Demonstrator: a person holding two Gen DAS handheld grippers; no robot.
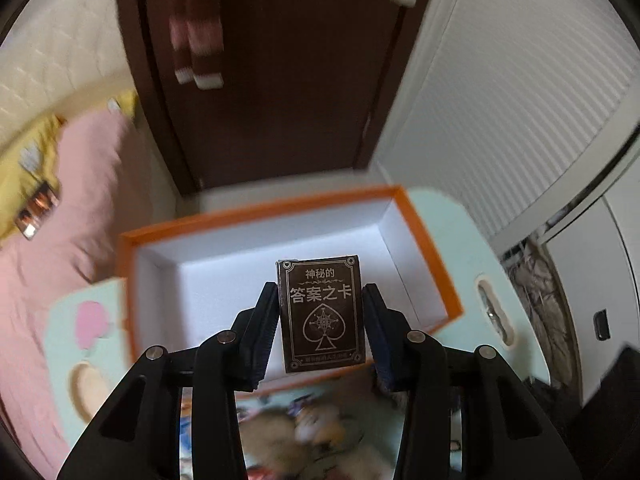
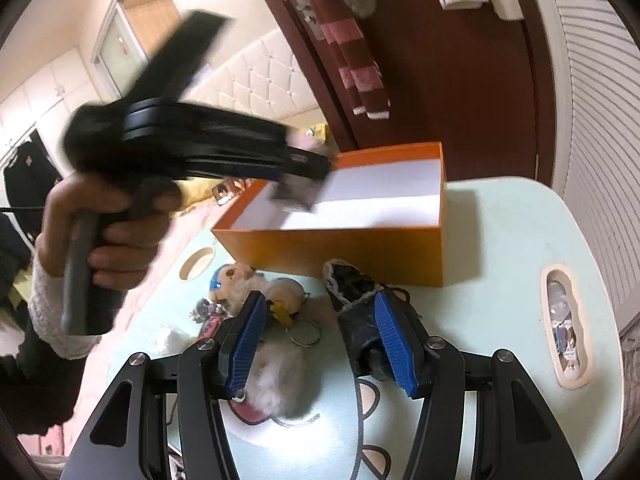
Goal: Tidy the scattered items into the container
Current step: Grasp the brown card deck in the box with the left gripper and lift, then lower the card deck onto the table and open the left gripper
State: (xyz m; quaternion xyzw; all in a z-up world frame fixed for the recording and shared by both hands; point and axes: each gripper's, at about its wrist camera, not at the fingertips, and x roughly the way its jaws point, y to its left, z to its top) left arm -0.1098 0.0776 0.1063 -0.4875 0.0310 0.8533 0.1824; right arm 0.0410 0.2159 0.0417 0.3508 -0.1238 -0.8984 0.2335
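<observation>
Left gripper clamped on dark card box, held upright over the open orange box at the far worktop. Right gripper apart, hovering above plush keychain and black pouch, nearer.
</observation>
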